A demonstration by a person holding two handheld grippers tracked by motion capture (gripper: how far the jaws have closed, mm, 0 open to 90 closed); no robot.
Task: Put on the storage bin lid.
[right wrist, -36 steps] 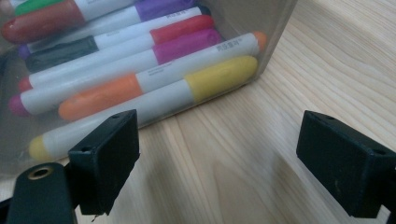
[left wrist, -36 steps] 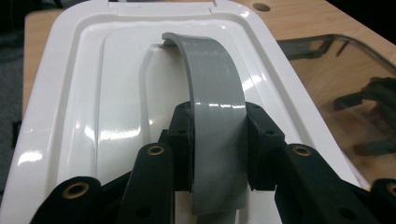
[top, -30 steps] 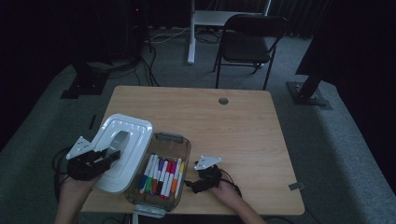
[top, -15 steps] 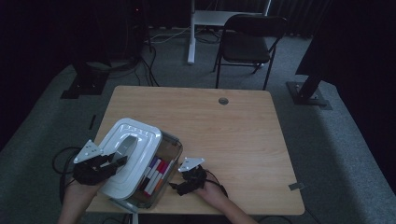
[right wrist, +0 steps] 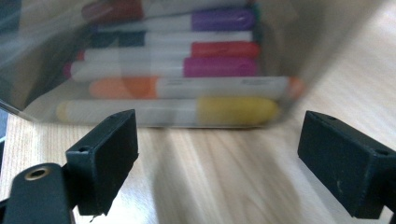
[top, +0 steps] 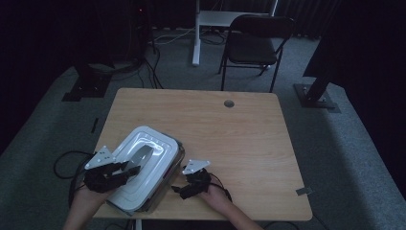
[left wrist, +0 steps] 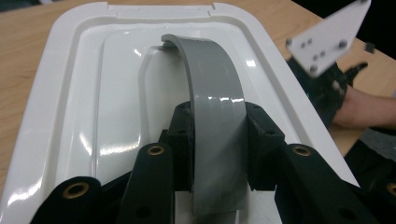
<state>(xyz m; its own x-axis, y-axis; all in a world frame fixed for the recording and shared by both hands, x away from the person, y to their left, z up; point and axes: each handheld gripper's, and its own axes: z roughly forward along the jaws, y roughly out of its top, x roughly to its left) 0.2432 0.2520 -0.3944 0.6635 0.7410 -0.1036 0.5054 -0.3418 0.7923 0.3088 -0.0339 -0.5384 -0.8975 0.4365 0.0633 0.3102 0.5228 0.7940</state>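
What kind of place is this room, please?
Probably a lab or studio set up for recording: a single wooden table on grey carpet, a folding chair behind it, dark curtains around, and cables trailing from equipment stands.

A wooden table (top: 230, 129) bears a clear marker box (right wrist: 154, 70).

A: The white lid (top: 143, 165) is sitting over the clear bin (top: 168, 168), blocking the way down to the markers (right wrist: 187, 86).

B: And the left gripper (left wrist: 218, 140) is clamping the grey handle (left wrist: 215, 107), crowding that near corner.

A: The right gripper (top: 184, 187), jaws wide, is facing the bin's wall with bare wood between.

B: Beyond them the table (top: 249, 129) is lying open, the far grommet (top: 229, 103) aside.
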